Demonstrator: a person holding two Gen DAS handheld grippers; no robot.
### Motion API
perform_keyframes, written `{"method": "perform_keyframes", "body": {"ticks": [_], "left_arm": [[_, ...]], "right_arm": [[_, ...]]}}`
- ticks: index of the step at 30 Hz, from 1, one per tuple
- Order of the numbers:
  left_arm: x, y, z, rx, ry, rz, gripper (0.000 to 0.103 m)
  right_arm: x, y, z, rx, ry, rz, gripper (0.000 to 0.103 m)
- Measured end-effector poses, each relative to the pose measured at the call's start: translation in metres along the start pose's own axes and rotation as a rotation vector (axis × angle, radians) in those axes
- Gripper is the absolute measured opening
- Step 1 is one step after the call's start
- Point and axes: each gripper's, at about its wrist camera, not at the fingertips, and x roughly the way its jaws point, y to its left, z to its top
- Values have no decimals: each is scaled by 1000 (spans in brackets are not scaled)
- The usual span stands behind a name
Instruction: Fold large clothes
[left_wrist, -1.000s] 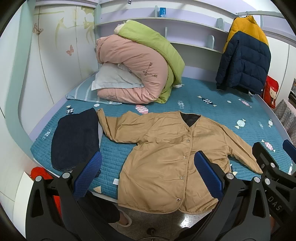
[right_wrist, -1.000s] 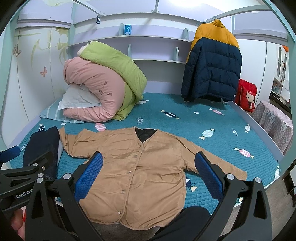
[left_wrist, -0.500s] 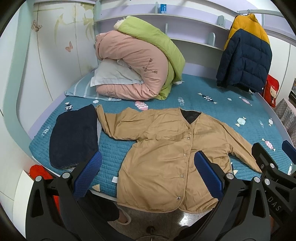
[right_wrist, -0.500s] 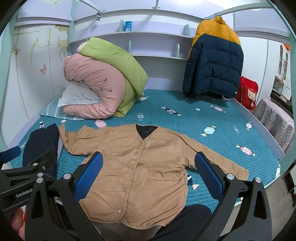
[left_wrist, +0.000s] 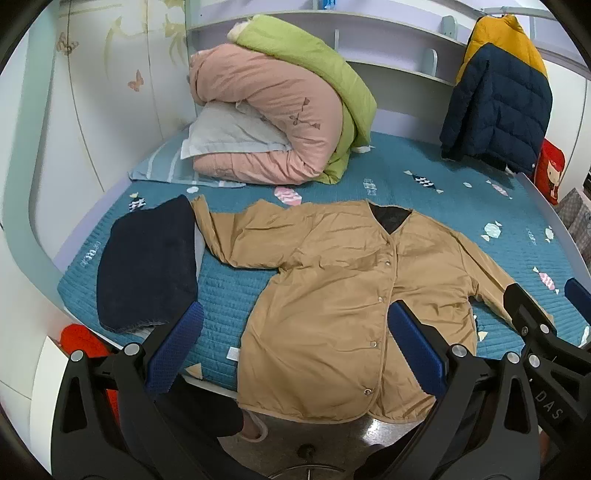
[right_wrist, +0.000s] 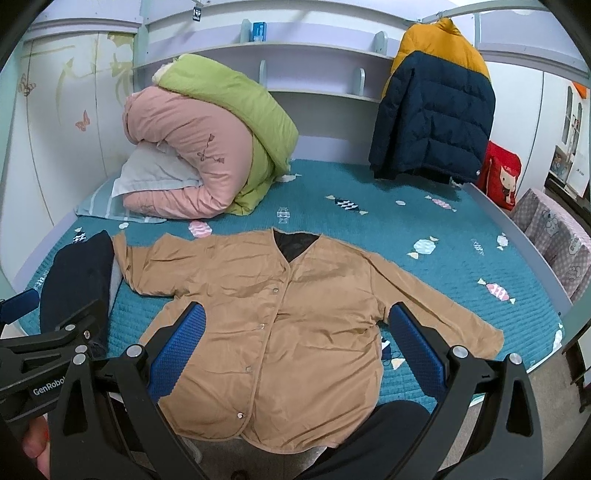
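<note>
The tan jacket (left_wrist: 332, 295) lies flat, front up, snapped shut, its hem over the bed's (right_wrist: 461, 229) near edge. I hold the left gripper (left_wrist: 295, 350) and right gripper (right_wrist: 295, 343) above that hem, jaws apart, empty. Folding hasn't begun; next I'd grab 1 sleeve.

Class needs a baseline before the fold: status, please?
Left gripper and right gripper open, empty. Tan jacket flat, buttoned, hem overhanging bed. Navy garment beside its sleeve.
</note>
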Motion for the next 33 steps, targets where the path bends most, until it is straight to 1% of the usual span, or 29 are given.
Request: {"method": "perform_keyframes", "body": {"ticks": [3, 14, 20, 25, 28, 30, 33], "left_arm": [[6, 3, 2, -5, 21, -8, 99], [16, 5, 3, -11, 55, -25, 99], [30, 7, 3, -18, 90, -34, 99], [51, 10, 4, -16, 142, -39, 99], [67, 14, 5, -22, 175, -35, 99], [82, 20, 5, -33, 208, -49, 99], [104, 28, 5, -57, 250, -69, 99]], "right_arm": [[5, 0, 1, 3, 15, 5, 96], [8, 3, 0, -5, 24, -5, 96], [22, 4, 0, -4, 50, -3, 96], [42, 8, 0, 8, 103, 24, 96], [58, 15, 1, -6, 132, 19, 96], [69, 19, 1, -4, 156, 21, 96], [87, 23, -2, 11, 208, 49, 96]]}}
